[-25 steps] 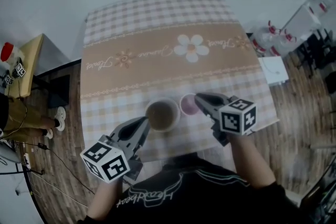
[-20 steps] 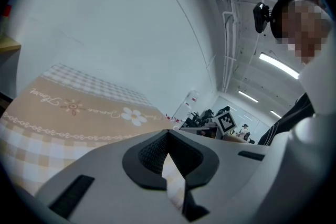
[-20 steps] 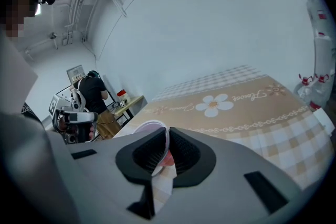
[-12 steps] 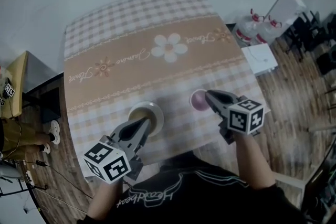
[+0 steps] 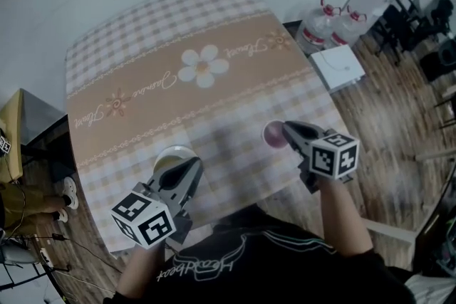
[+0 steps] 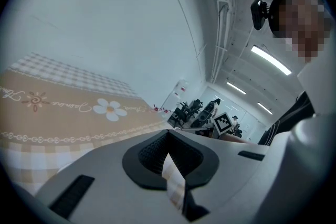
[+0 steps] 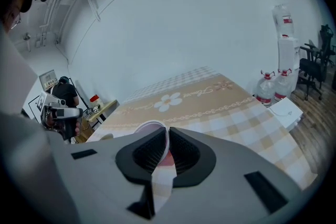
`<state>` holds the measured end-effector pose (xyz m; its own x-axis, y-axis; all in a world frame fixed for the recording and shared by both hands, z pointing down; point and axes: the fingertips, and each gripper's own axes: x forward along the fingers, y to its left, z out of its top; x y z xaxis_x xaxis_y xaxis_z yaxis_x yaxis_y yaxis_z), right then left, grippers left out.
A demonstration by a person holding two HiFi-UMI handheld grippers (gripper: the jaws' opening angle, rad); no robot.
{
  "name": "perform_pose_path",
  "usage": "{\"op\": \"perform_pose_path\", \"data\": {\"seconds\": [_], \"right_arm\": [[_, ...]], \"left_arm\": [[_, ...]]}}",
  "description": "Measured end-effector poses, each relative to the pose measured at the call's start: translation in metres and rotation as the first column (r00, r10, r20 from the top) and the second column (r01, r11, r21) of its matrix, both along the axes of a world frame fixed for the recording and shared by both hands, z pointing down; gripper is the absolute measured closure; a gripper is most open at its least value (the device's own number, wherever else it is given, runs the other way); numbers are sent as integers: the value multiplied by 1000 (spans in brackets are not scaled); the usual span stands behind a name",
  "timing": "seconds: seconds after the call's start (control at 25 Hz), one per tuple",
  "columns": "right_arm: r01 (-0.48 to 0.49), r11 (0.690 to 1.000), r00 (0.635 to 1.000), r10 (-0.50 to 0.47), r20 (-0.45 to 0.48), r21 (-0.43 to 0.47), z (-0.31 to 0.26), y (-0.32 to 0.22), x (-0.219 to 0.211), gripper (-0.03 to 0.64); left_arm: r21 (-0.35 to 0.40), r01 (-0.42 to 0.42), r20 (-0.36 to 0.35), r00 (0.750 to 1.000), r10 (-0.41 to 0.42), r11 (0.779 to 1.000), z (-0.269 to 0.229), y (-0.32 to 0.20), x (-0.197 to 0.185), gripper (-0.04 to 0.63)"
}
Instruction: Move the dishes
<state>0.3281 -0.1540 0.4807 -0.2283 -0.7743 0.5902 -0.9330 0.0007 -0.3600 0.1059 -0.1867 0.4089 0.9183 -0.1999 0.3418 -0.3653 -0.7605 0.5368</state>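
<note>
The table (image 5: 142, 67) fills the head view, covered by a checked cloth with a beige band and a white flower (image 5: 204, 66). Only this view shows both dishes at once. They are well apart, each near the table's near edge.

Beyond the table's right corner stand water bottles (image 5: 315, 30) and a white box (image 5: 338, 67) on the wooden floor. The right gripper view shows them too, but the left gripper view does not. The left gripper view looks across the cloth to the wall, and takes in ceiling lights and the camera on the person's head (image 6: 258, 13).

The left gripper (image 5: 187, 169) is over the near left part of the table, with its tips on the near rim of the tan bowl (image 5: 169, 155). Its own view shows the jaws drawn nearly together with only a thin slit between them, and the bowl is hidden behind the jaw bodies. The head view alone shows that the bowl is what they pinch.

The right gripper (image 5: 285, 130) is at the near right edge. Its own view shows the jaws pinching the wall of the small pink bowl (image 5: 271, 134), whose pale rim rises just past the tips. From above, this bowl is only a pink disc at the tips.

No view shows whether either bowl rests on the cloth or hangs above it.
</note>
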Motion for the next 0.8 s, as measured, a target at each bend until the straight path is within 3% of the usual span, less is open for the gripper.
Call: {"op": "perform_pose_path", "data": {"seconds": [0.36,0.8], "right_arm": [[-50,997,999,51,16,-52,26,11,35,583],[-41,994,998,46,44,-105,58,11,44,582]], "left_arm": [[-13,-51,7,999,51,999,9,-3,39,600],[-33,-52,26,998,53,998,21,-13,53,600]]}}
